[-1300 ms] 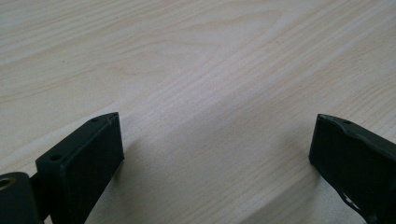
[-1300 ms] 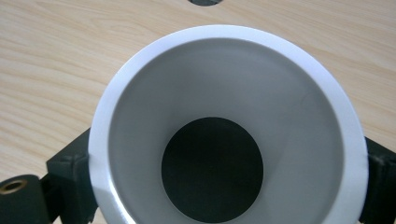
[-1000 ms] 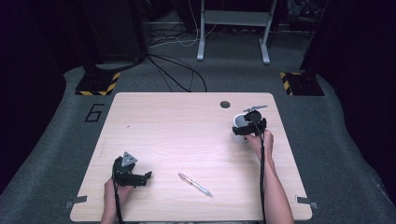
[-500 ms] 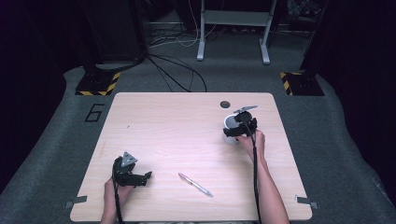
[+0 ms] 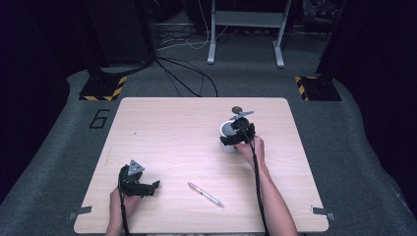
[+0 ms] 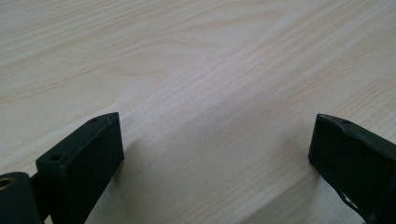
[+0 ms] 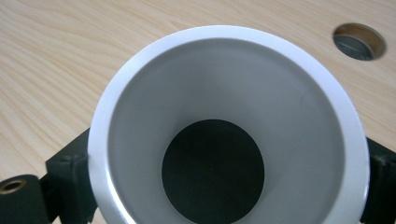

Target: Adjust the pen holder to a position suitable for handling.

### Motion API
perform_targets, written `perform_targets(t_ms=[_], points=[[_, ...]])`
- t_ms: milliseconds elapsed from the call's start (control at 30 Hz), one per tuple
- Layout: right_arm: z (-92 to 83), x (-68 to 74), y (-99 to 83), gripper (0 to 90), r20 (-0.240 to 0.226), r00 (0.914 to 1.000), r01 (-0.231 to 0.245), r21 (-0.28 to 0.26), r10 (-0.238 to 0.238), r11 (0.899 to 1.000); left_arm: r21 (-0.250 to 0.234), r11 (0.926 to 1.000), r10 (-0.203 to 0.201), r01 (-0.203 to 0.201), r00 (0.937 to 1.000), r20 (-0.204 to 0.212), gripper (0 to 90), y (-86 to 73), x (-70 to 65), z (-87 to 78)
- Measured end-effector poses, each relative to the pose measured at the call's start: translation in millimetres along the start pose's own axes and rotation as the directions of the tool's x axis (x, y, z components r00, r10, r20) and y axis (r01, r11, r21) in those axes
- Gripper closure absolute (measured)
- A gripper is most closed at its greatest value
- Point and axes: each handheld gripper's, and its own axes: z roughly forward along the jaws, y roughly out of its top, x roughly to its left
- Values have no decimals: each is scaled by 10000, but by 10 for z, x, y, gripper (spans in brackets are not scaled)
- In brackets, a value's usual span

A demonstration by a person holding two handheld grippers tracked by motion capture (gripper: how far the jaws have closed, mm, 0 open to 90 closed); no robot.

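A white cup [image 5: 227, 132] with a dark bottom [image 7: 212, 170] is upright on the right half of the wooden table [image 5: 177, 128]. My right gripper [image 5: 230, 140] is shut on the cup, one jaw on each side of its wall. In the right gripper view the cup's rim [image 7: 140, 60] spans most of the frame and nothing lies inside it. A pen [image 5: 205, 193] lies flat near the table's front edge. My left gripper [image 5: 150, 187] rests low at the front left, open, with bare wood between its fingers [image 6: 88, 149].
A round cable hole [image 5: 237, 109] sits at the back of the table, just behind the cup, and shows as the hole [image 7: 359, 41] in the right gripper view. Metal brackets [image 5: 319, 212] mark the front corners. Cables and stand legs are on the floor beyond the table.
My right gripper has carried the cup leftward and toward the table's middle. The left gripper and the pen have stayed put.
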Motion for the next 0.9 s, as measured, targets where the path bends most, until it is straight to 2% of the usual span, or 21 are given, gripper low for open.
perform_targets(t_ms=[100,133,200,433,600,667,733,800,833,867,900], points=[[43,94,35,57,-198,9997,148,-53,-149,9999,8,10000,53,-53,10000,-31,33,1,4,-1],[70,150,67,57,-388,9986,369,-8,-369,9993,10,10000,58,-58,10000,-27,33,1,4,-1],[80,170,76,57,-380,9984,421,-30,-422,9991,8,10000,51,-51,10000,-29,33,1,4,-1],[186,367,172,57,-826,9927,880,-87,-885,9961,7,10000,49,-49,10000,-26,33,1,3,-1],[247,461,224,57,-947,9910,933,-171,-945,9955,9,10000,56,-56,10000,-26,33,1,4,-1],[293,514,268,57,-997,9888,1088,-244,-1107,9938,7,10000,55,-55,10000,-27,33,1,4,-1],[319,538,272,56,-1076,9857,1260,-434,-1300,9911,11,10000,60,-60,10000,-25,33,1,5,-1],[328,558,279,54,-1011,9884,1089,-483,-1133,9929,11,10000,60,-60,10000,-22,33,1,5,-1],[319,546,293,6,-1156,9852,1237,-294,-1263,9919,12,10000,62,-62,10000,-23,33,1,5,-1],[298,546,295,0,-1067,9874,1120,-537,-1172,9923,12,10000,67,-67,10000,-21,33,1,5,-1],[274,539,298,0,-1177,9858,1124,-653,-1196,9915,13,10000,70,-70,10000,-22,33,1,5,-1]])
